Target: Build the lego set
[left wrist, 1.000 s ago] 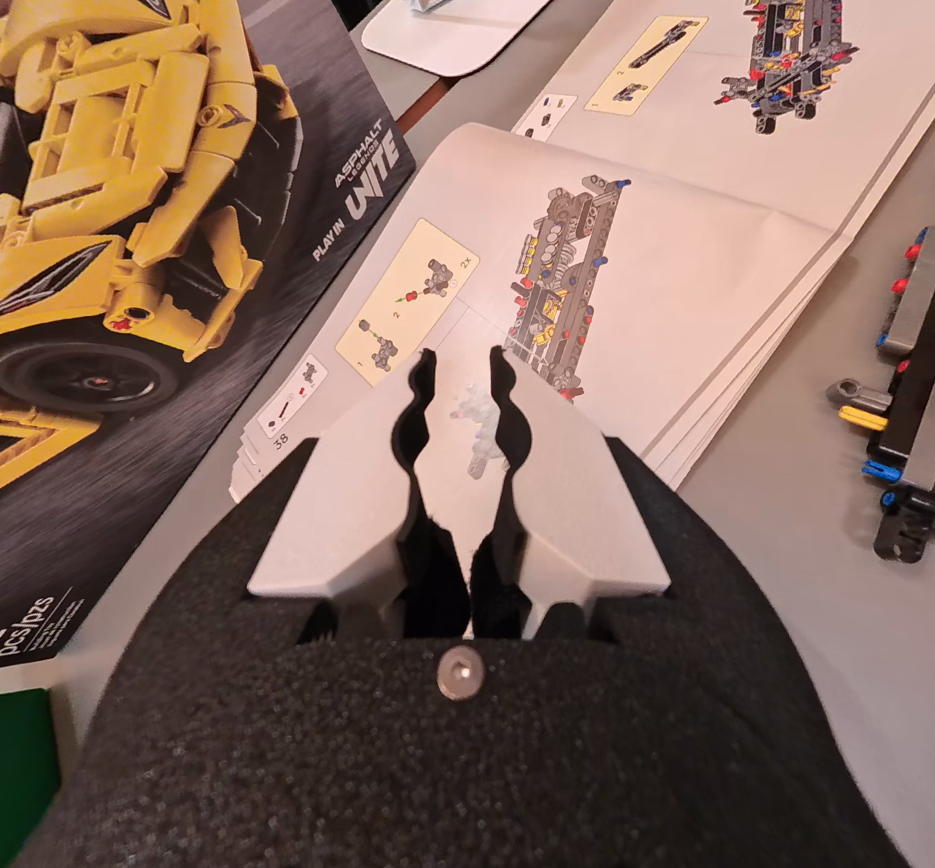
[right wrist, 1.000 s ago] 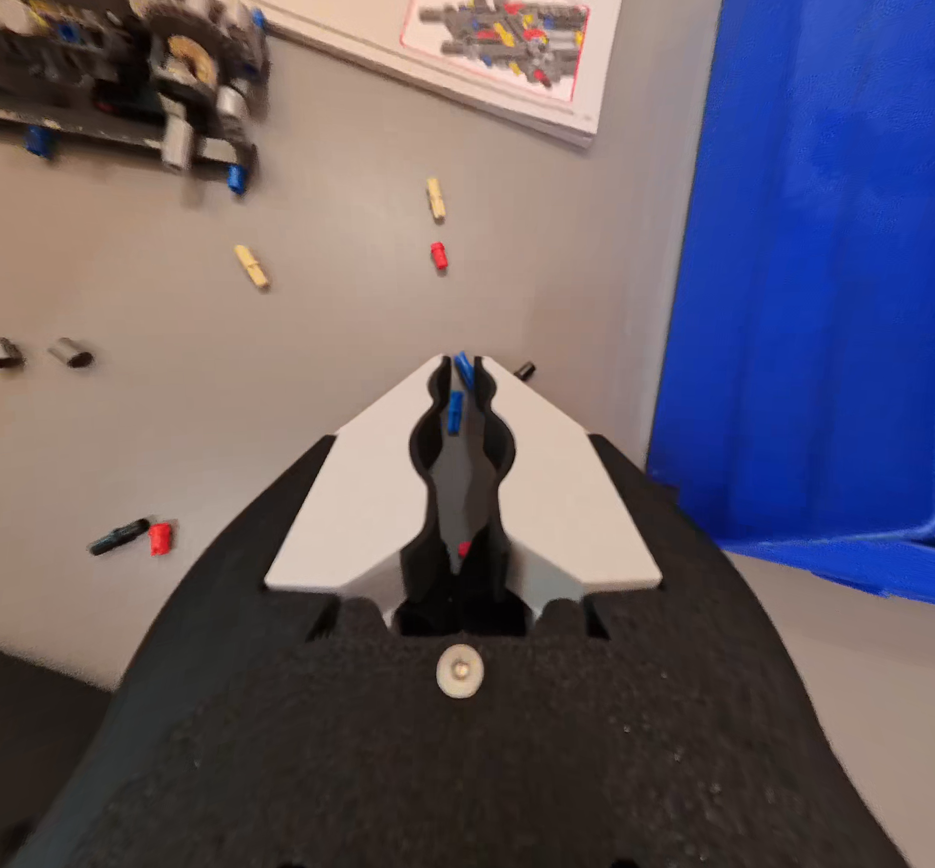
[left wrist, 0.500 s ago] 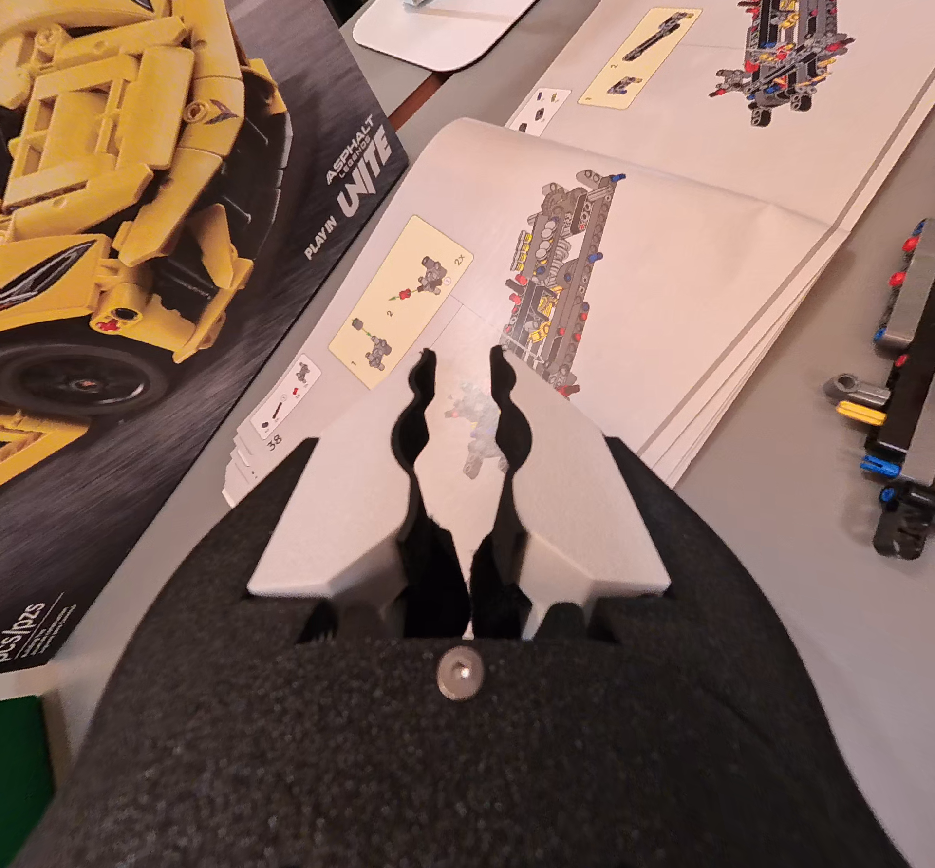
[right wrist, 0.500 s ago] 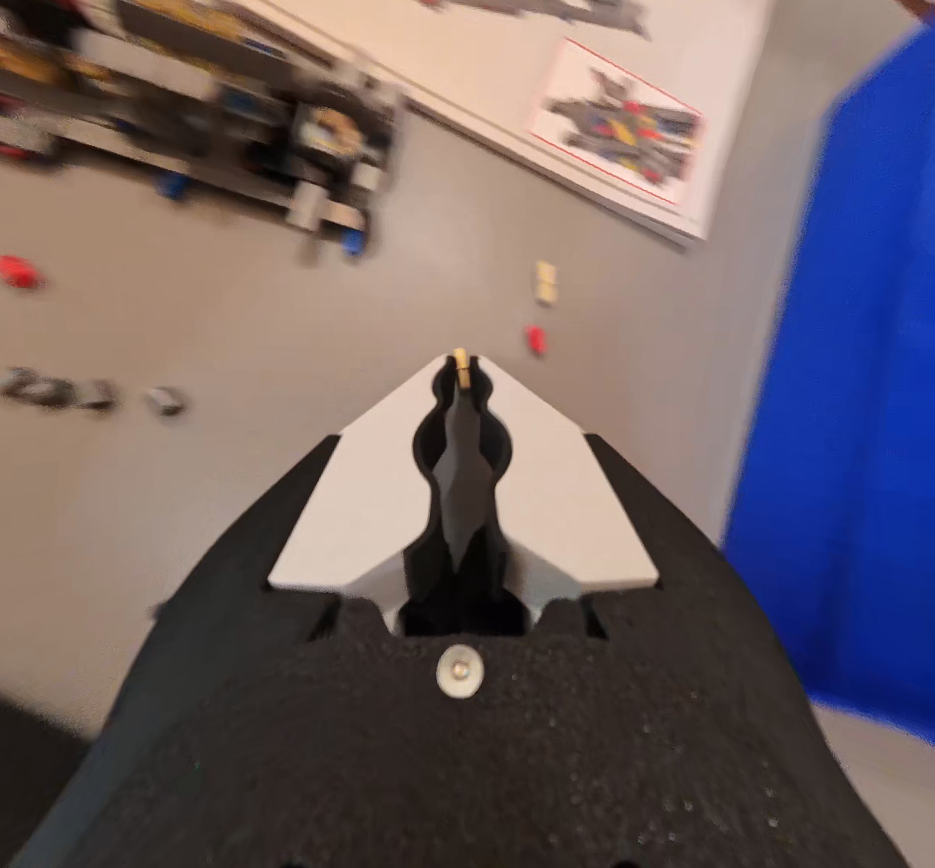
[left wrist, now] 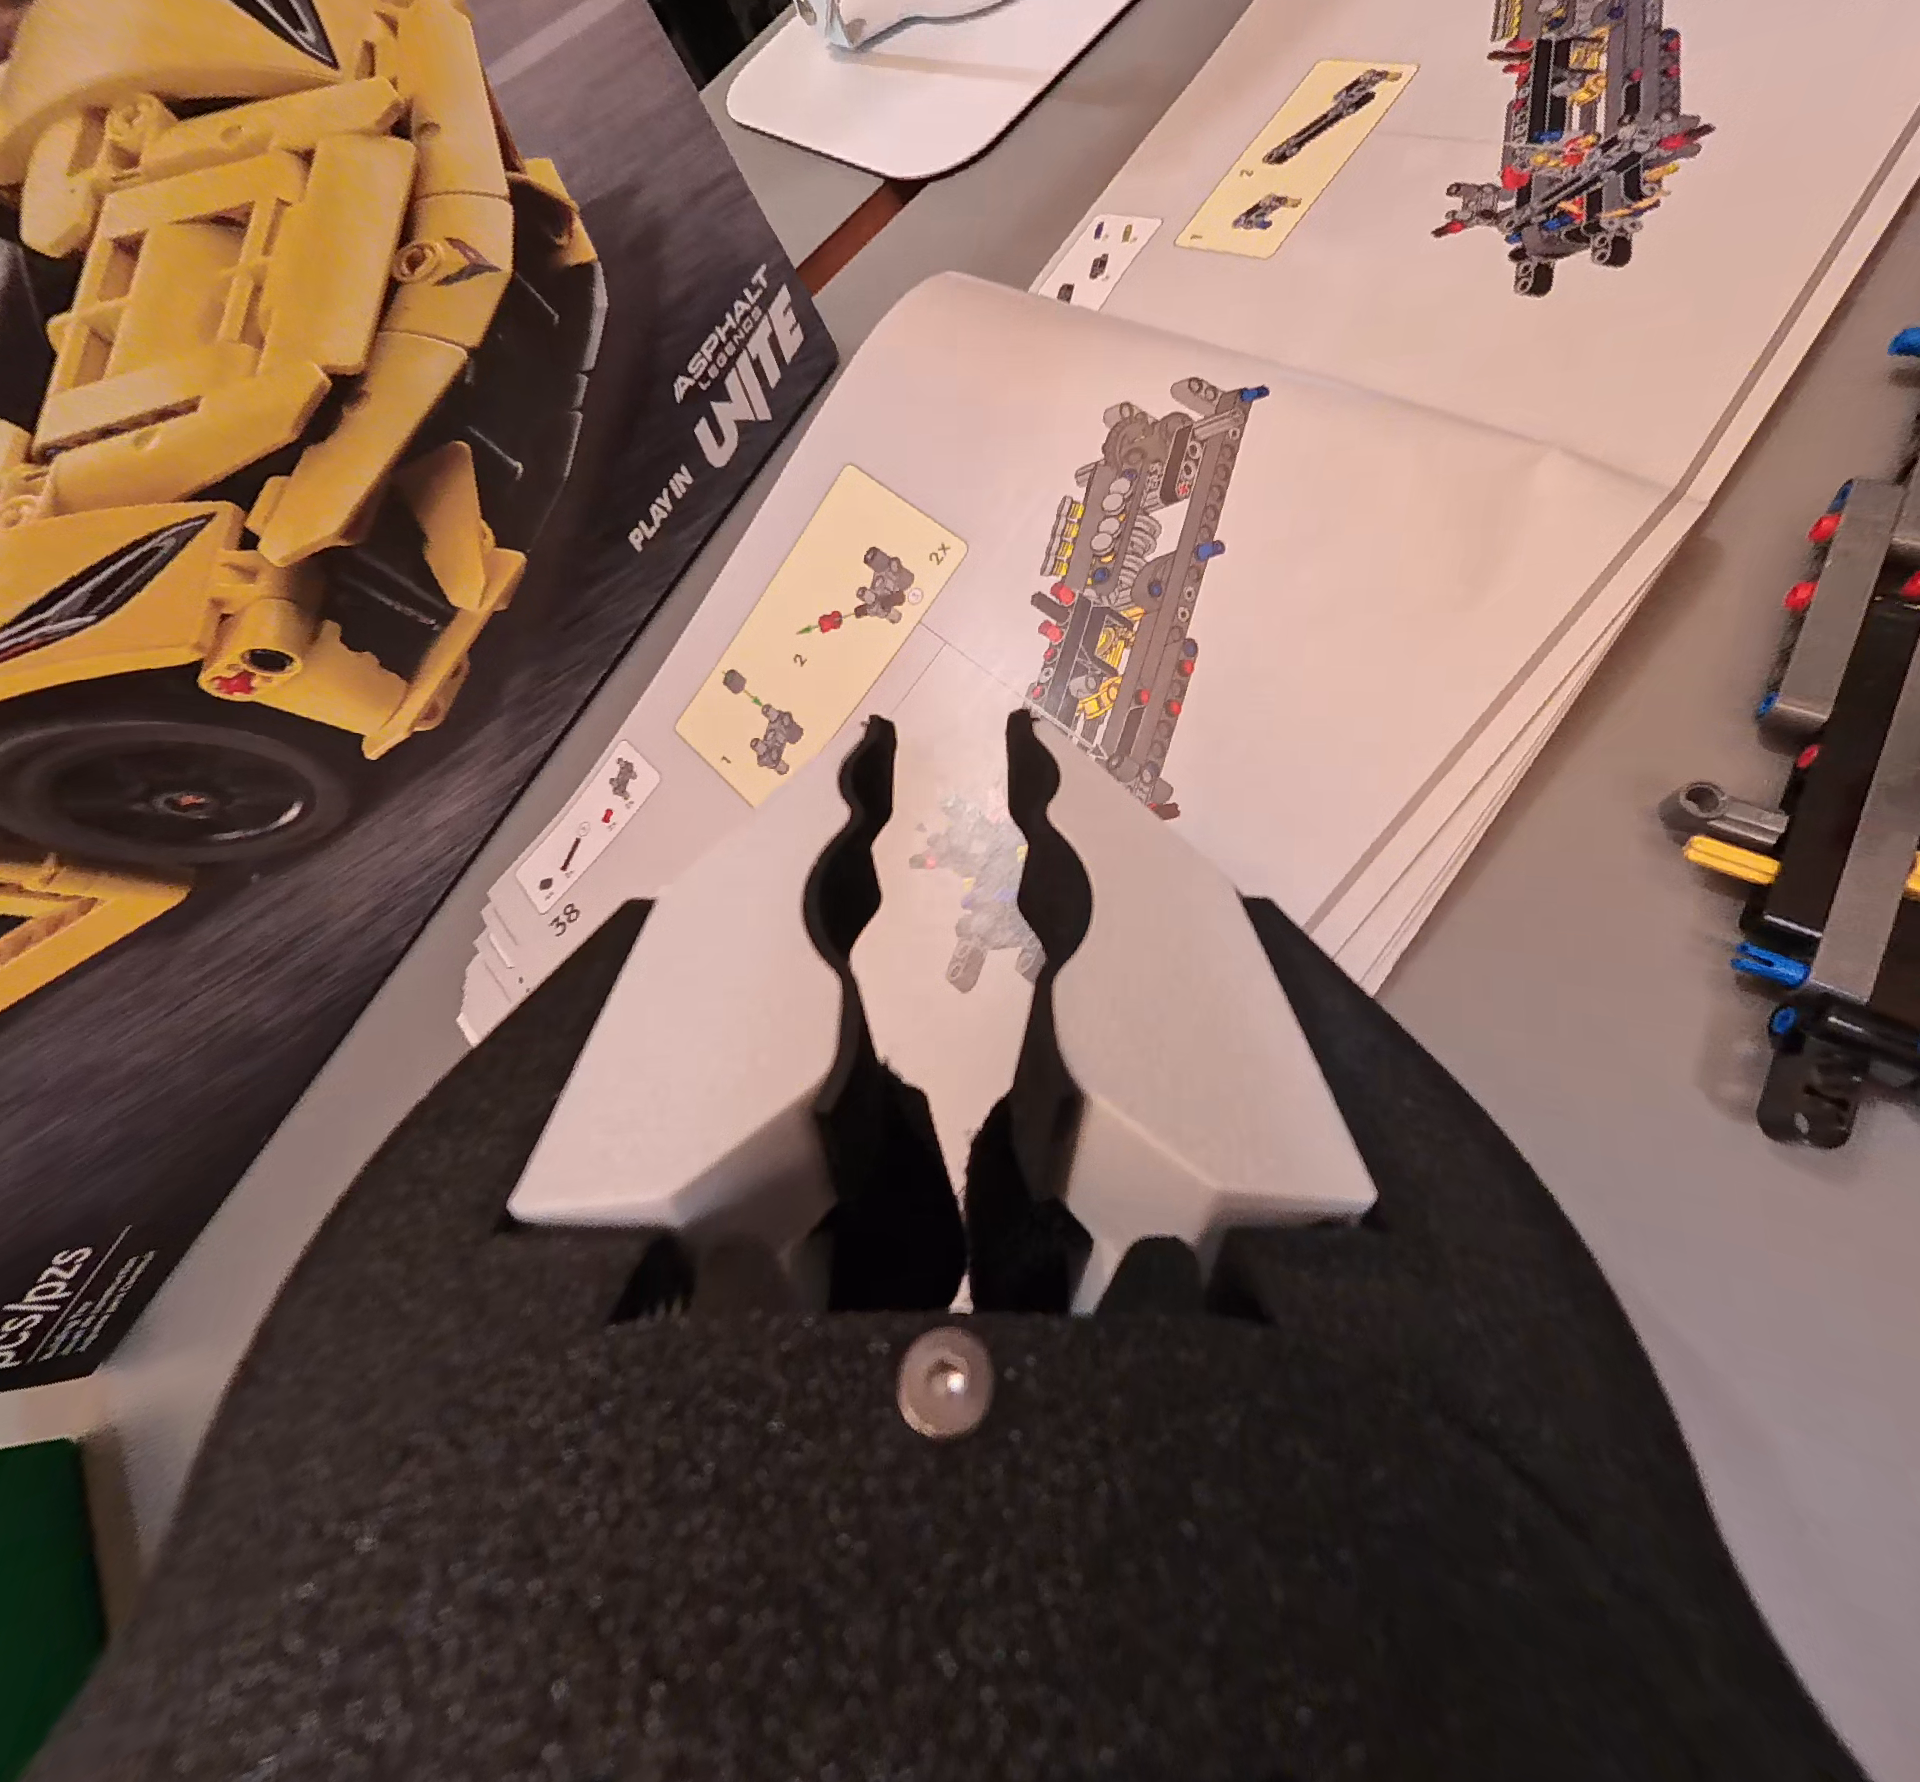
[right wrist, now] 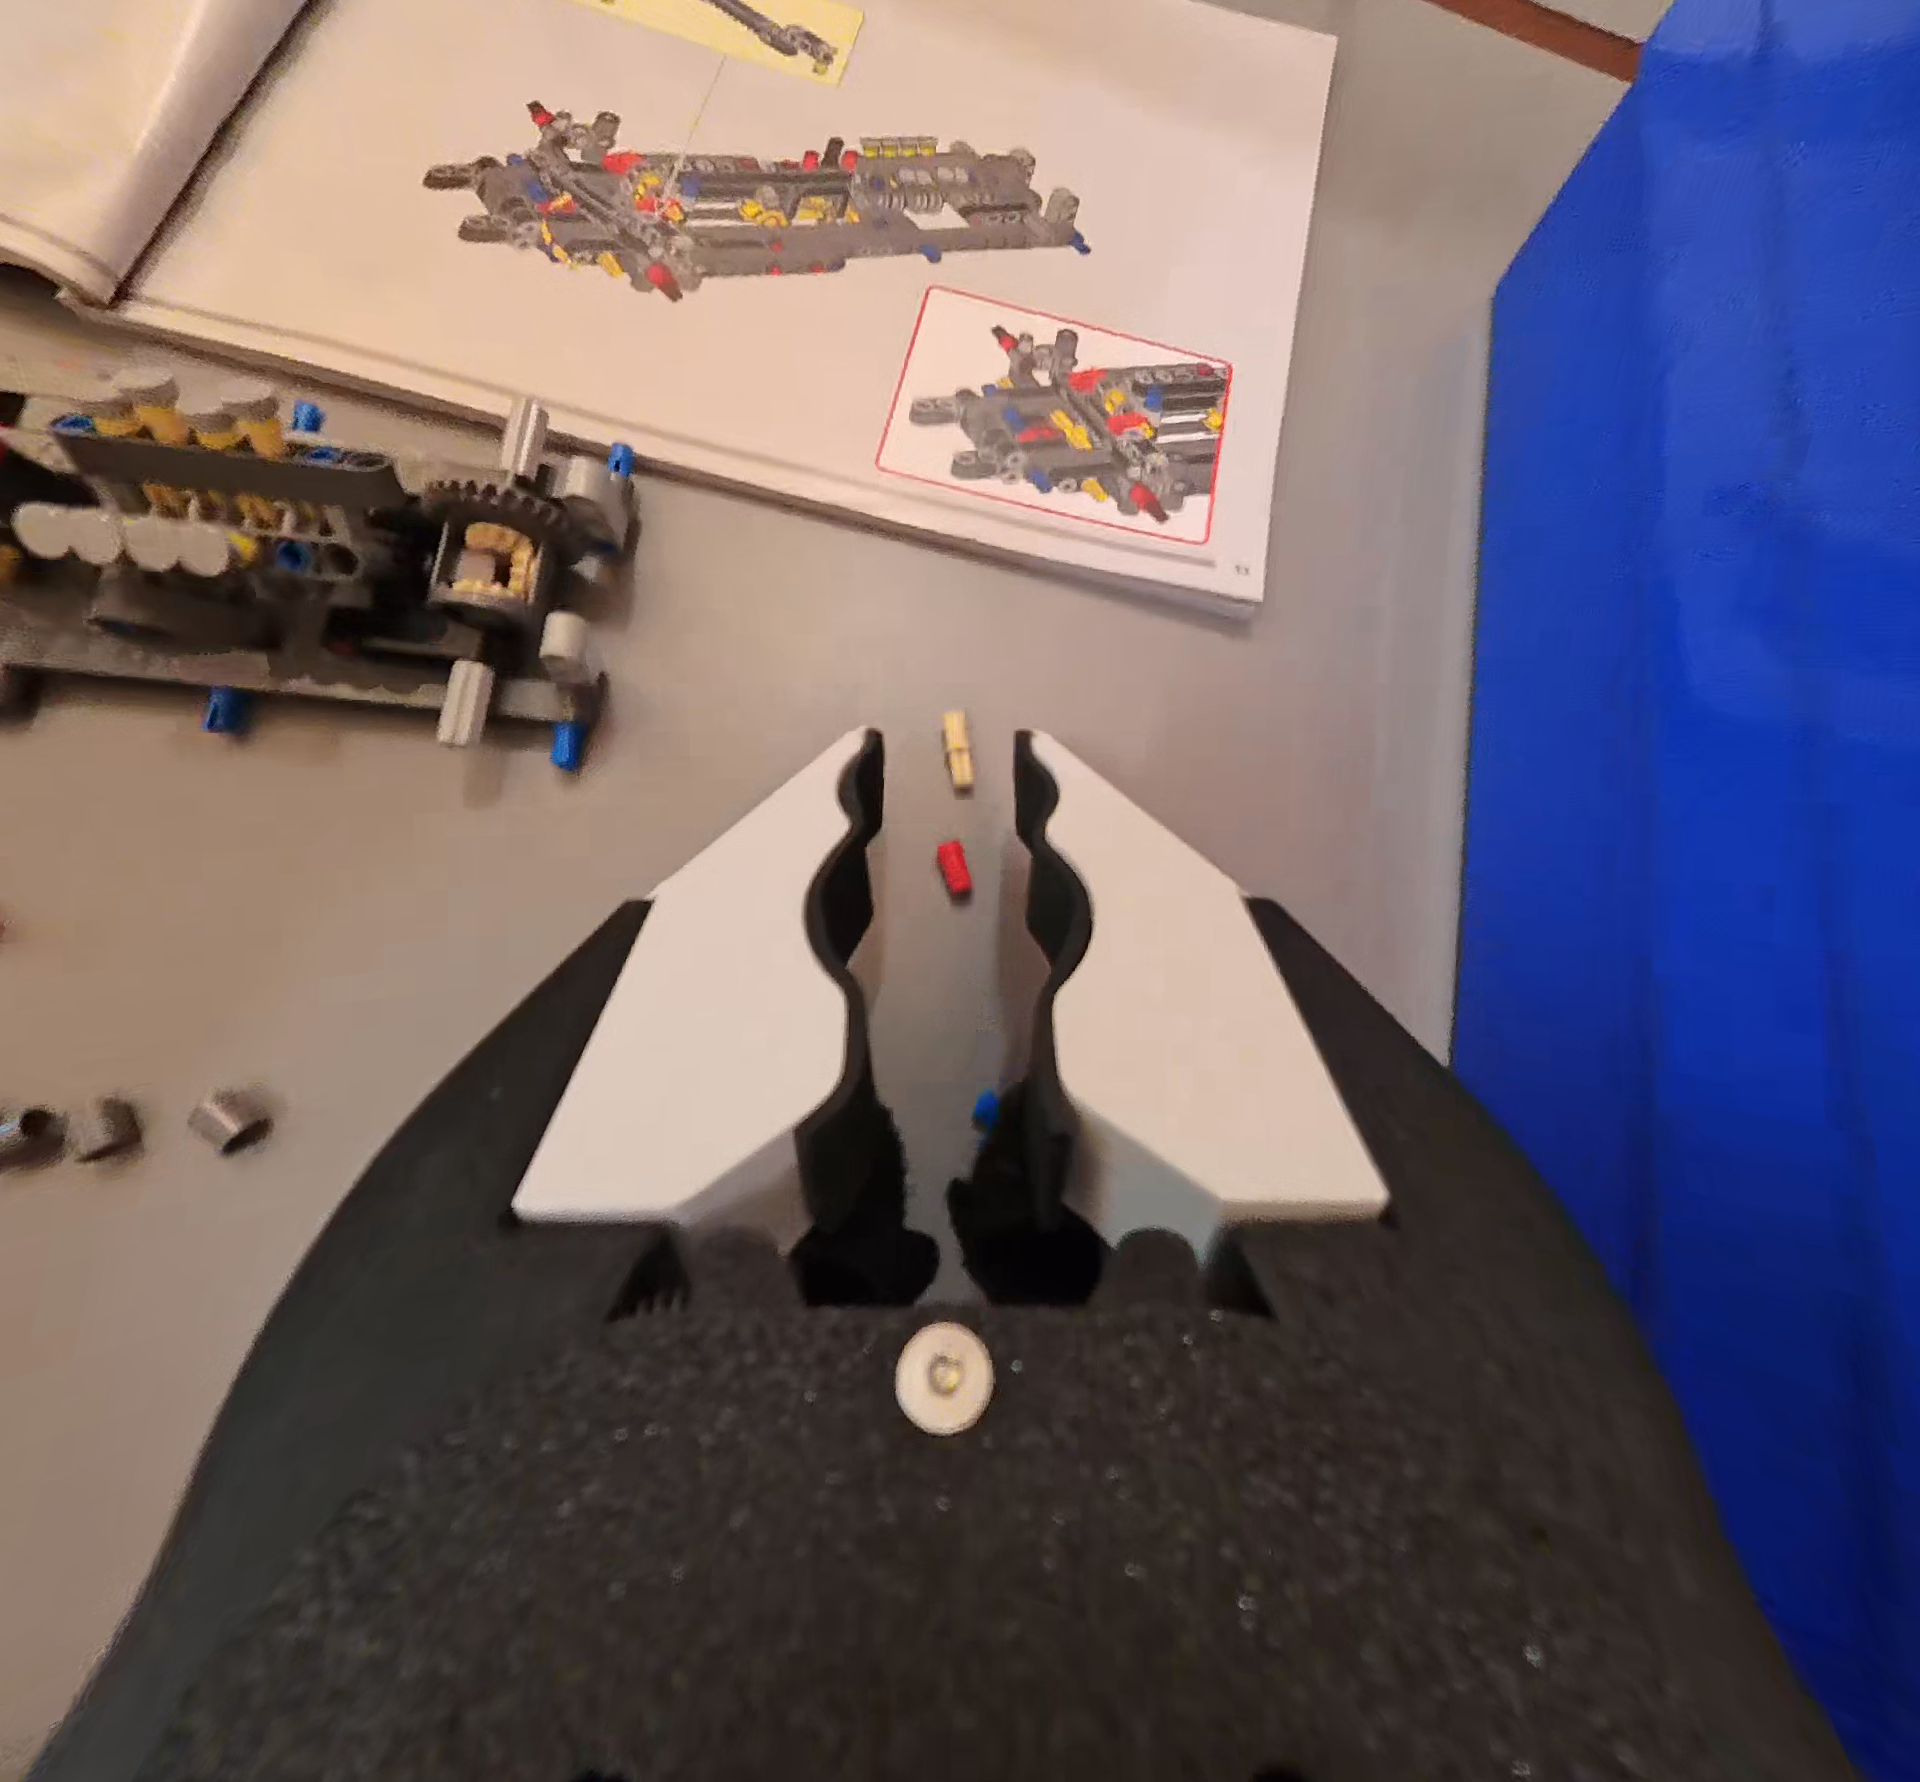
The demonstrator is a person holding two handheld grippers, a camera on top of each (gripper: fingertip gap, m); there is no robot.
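Observation:
My left gripper (left wrist: 951,719) is open and empty above the open instruction booklet (left wrist: 1299,527). The part-built grey and black chassis (left wrist: 1839,797) lies at the right edge of the left wrist view. In the right wrist view my right gripper (right wrist: 948,735) is open and empty over the grey table. A tan pin (right wrist: 958,747) and a red pin (right wrist: 953,869) lie on the table between its fingers. A blue pin (right wrist: 985,1106) shows deep between the jaws. The chassis (right wrist: 312,569) lies to the left, below the booklet (right wrist: 727,174).
The set's box (left wrist: 260,382) with a yellow car picture lies at the left. A white stand base (left wrist: 935,18) sits behind the booklet. A blue bin (right wrist: 1714,693) stands close on the right. Small grey connectors (right wrist: 229,1119) lie at the left. Tip to tip, the grippers are about 35 cm apart. My left gripper's tips are some 35 cm from the white stand base (left wrist: 935,18).
My right gripper has opened and moved forward towards the booklet, from over the blue pins to over the tan and red pins. The left gripper has barely moved.

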